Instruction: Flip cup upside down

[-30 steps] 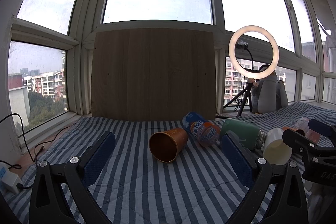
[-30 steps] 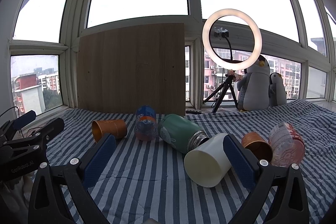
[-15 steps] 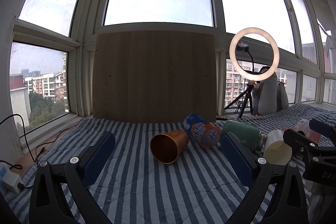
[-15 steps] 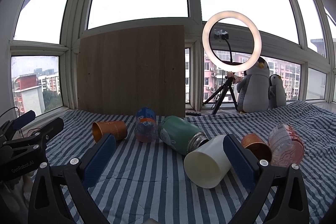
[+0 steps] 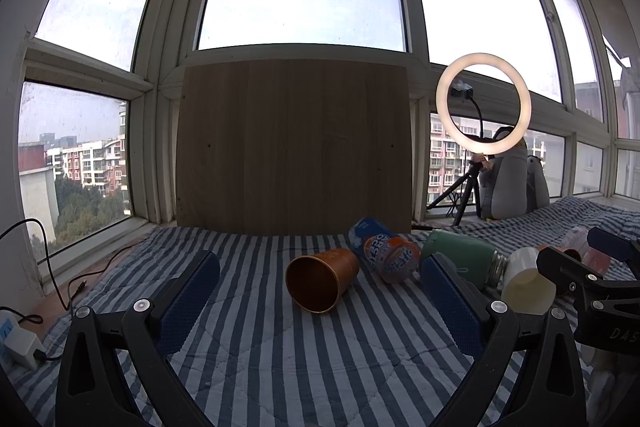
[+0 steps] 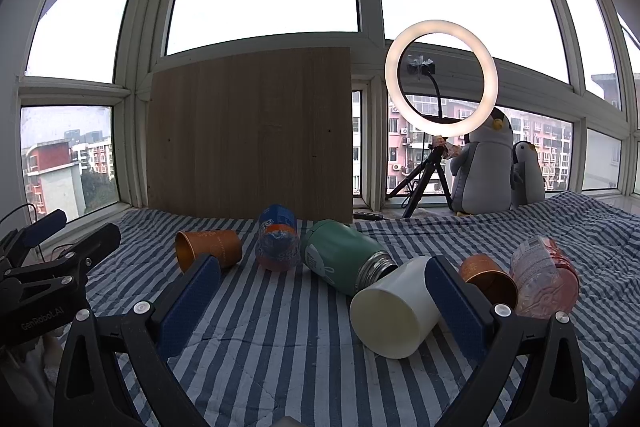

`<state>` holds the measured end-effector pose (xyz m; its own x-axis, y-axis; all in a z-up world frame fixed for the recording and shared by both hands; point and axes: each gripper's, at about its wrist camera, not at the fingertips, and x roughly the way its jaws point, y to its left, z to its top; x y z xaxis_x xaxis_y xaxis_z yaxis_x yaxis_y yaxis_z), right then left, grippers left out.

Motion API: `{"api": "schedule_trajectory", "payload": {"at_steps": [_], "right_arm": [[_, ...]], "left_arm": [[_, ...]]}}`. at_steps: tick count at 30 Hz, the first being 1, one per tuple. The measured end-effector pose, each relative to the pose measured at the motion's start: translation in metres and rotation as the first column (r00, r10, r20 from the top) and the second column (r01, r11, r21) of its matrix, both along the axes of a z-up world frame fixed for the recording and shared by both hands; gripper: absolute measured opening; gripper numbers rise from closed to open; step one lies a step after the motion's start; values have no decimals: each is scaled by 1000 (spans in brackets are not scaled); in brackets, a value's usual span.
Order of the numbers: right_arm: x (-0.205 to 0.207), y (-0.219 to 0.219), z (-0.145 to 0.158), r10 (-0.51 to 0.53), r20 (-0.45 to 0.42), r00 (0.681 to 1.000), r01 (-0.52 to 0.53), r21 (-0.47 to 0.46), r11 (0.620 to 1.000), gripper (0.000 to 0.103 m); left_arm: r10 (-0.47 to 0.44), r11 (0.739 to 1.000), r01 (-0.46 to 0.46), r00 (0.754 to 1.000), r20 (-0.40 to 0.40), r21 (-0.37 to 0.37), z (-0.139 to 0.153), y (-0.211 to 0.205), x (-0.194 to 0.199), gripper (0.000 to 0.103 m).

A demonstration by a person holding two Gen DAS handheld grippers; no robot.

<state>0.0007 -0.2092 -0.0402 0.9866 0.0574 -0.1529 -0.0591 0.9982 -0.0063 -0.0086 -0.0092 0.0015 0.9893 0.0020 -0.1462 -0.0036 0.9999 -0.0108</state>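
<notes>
An orange cup [image 5: 322,279] lies on its side on the striped cloth, mouth toward my left gripper [image 5: 320,295], which is open and empty just short of it. The same cup shows in the right wrist view [image 6: 208,250] at the left. A white cup [image 6: 394,311] lies on its side right in front of my right gripper [image 6: 322,301], which is open and empty. A second orange cup [image 6: 488,277] lies on its side behind the right finger. The white cup also shows in the left wrist view [image 5: 527,279].
A green flask [image 6: 344,261], a blue-orange drinks can [image 6: 278,243] and a clear reddish bottle [image 6: 544,281] lie on the cloth. A wooden board [image 5: 294,147], a ring light on a tripod [image 6: 440,83] and two penguin toys [image 6: 486,167] stand by the windows. A cable [image 5: 44,259] runs at the left edge.
Both views have tilted slightly upward; the objects sit a little lower in frame. Both grippers stay open and nothing on the cloth has moved.
</notes>
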Motion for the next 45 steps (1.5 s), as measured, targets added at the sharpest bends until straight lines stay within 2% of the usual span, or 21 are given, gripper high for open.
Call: {"api": "schedule_trajectory", "payload": {"at_steps": [8, 13, 18, 22, 25, 30, 33, 36, 38, 40, 41, 44, 45], "right_arm": [[7, -3, -1, 9, -35, 999, -9, 11, 1000, 101], [17, -1, -4, 19, -92, 996, -19, 3, 1000, 101], [16, -6, 2, 17, -112, 994, -19, -11, 1000, 101], [17, -15, 8, 2, -137, 991, -12, -68, 998, 101], [11, -30, 8, -24, -133, 991, 15, -71, 997, 101], [1, -60, 8, -54, -139, 989, 51, -20, 998, 101], [-1, -73, 12, -63, -144, 988, 62, -10, 998, 101], [-5, -86, 15, -70, -134, 988, 72, 12, 997, 101], [-9, -94, 15, -73, -123, 990, 77, 29, 997, 101], [-15, -101, 13, -72, -114, 991, 77, 40, 996, 101], [-18, -104, 12, -69, -112, 991, 74, 41, 996, 101], [-26, -115, 8, -71, -100, 992, 75, 41, 996, 101], [-27, -118, 7, -72, -96, 993, 76, 44, 996, 101]], "left_arm": [[-10, 1000, 10, 1000, -10, -6, 1, 1, 1, 103], [-22, 999, 21, 999, -35, -24, 1, 5, 5, 103], [-46, 999, 45, 992, -119, -7, 2, -1, 17, 103], [-103, 995, 103, 972, -209, -11, 4, -13, 31, 103], [-156, 988, 142, 935, -320, -67, 3, -24, 56, 103], [-249, 959, 141, 834, -492, -245, 1, -43, 114, 103], [-295, 925, 84, 772, -564, -369, -6, -55, 150, 103], [-313, 898, 5, 710, -631, -441, -18, -68, 185, 103], [-324, 870, -67, 672, -666, -489, -29, -75, 205, 103], [-334, 841, -122, 652, -681, -528, -38, -82, 219, 102], [-340, 830, -132, 651, -678, -542, -40, -87, 225, 102], [-360, 811, -153, 631, -688, -565, -44, -104, 239, 103], [-355, 808, -163, 632, -689, -565, -45, -109, 243, 102]]}}
